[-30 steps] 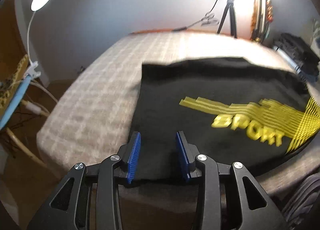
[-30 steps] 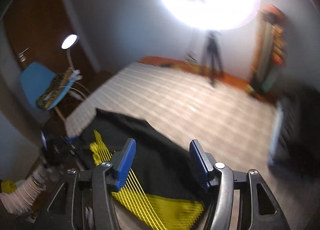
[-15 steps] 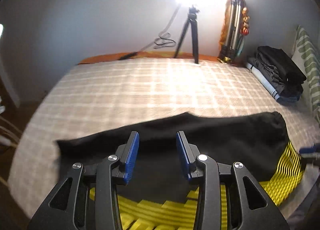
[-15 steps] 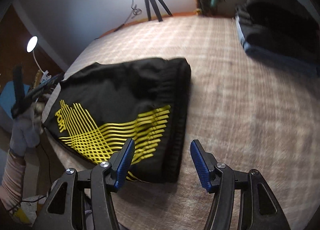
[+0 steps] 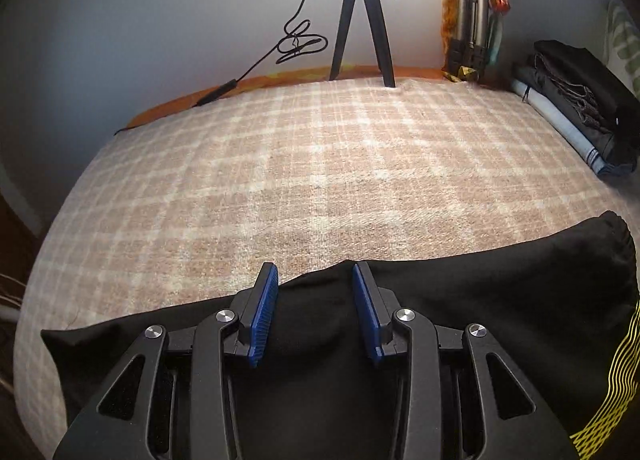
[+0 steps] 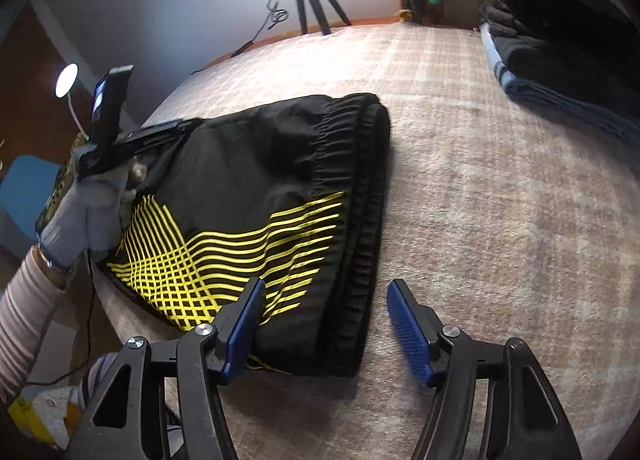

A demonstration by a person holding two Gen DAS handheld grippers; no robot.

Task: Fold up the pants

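Observation:
Black pants [image 6: 256, 179] with a yellow line print lie folded flat on the checked bed cover, waistband [image 6: 360, 187] toward the right. They also show in the left wrist view [image 5: 480, 300]. My left gripper [image 5: 315, 280] is open and empty, low over the pants' far edge. In the right wrist view the left gripper [image 6: 168, 131] shows at the pants' left end, held by a gloved hand [image 6: 92, 211]. My right gripper [image 6: 324, 292] is open and empty, hovering above the near end of the waistband.
The checked bed cover [image 5: 320, 179] stretches back to the wall. A stack of folded dark clothes [image 6: 560, 59] lies at the right, also in the left wrist view [image 5: 576, 107]. A black tripod [image 5: 360, 19] stands at the back. A blue chair [image 6: 24, 195] and lamp [image 6: 66, 79] stand left.
Both gripper views have swung round to face the wall and steadied. The left gripper now sits nearer the pants' far edge, the right nearer the waistband. Both stayed open.

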